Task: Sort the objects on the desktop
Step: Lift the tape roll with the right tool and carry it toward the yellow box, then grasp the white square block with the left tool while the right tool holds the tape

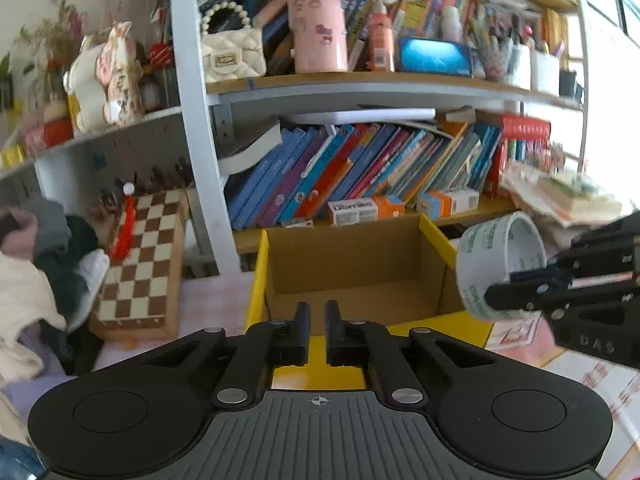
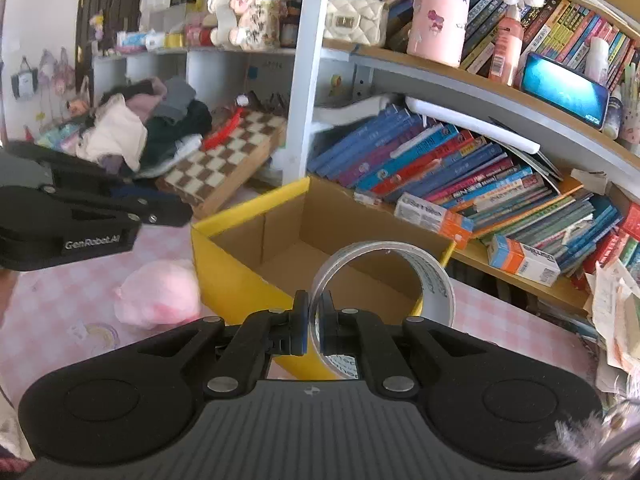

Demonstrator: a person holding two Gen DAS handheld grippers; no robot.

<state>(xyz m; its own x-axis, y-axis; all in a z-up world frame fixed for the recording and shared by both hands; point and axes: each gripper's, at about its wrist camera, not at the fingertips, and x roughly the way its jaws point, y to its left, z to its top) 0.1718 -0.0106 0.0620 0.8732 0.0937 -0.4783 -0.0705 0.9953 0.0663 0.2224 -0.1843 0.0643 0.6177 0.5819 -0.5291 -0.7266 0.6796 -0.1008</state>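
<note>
Yellow-sided cardboard box (image 1: 352,264) open at the top, brown inside, nothing seen in it; set on a pink chequered tablecloth (image 2: 60,320) directly in front of the bookshelf (image 1: 360,88)

Left gripper (image 1: 317,312) poised just above the near rim of the box, jaws drawn together to a narrow slit, nothing between them; seen also from the right wrist view (image 2: 168,216) at far left, near the box's left corner

Right gripper (image 2: 315,308) clamped on the wall of a roll of clear tape (image 2: 384,280), one pad inside the ring and one outside, roll held on edge with its hollow facing the camera. From the left wrist view the same gripper (image 1: 496,300) enters from the right, the tape roll (image 1: 496,264) carried at the right-hand rim of the box, just beside and slightly above the yellow side wall; whether touching the wall cannot be told

Pink soft bundle (image 2: 160,296) lying on the cloth left of the box, near but apart from it

Wooden chessboard (image 1: 140,264) leaning to the left of the box beside a heap of clothes (image 1: 48,264)

Lower shelf behind the box filled with slanting books (image 1: 360,168) and small cartons (image 1: 352,210); upper shelf carrying a pink cylinder container (image 1: 318,26), a cream quilted handbag (image 1: 232,50) and a lit phone screen (image 1: 434,56)

Loose stack of papers (image 1: 560,196) at far right of the lower shelf
</note>
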